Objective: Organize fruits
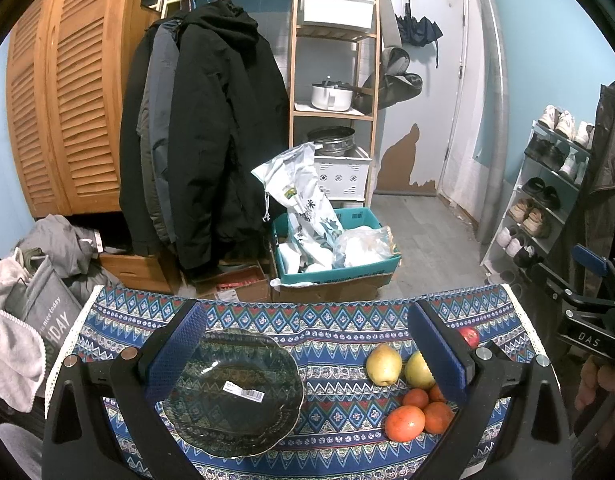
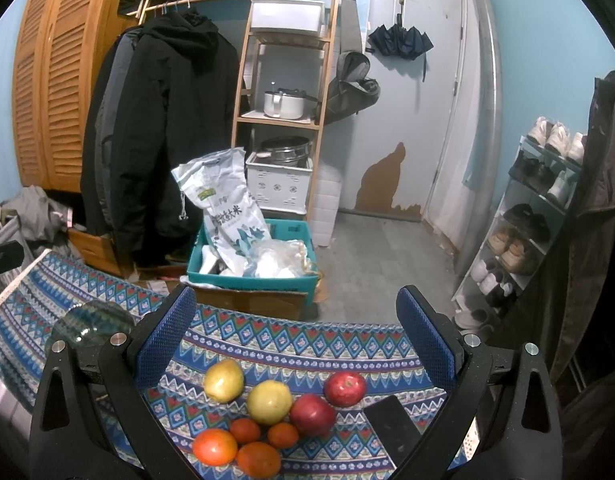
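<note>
Both tools, left tool point(image 1: 303, 344) and right tool point(image 2: 295, 332), are hovering open and empty; the right should be closing gently around one pear point(image 2: 223, 380), lower centre, avoiding bruising.

A glass plate point(image 1: 235, 392) is set on the desk point(image 1: 331, 320) at lower left of the left wrist frame, with nothing in it. The fruits point(image 2: 267, 416) are clustered at lower centre of the right wrist frame: two pears point(image 2: 224, 380) behind, two apples point(image 2: 344, 388) to their right, oranges point(image 2: 215, 446) nearest. A phone point(image 2: 391, 426) is laid right of the apples. Beyond the desk, a box point(image 2: 251, 276) is seen on the floor.
</note>
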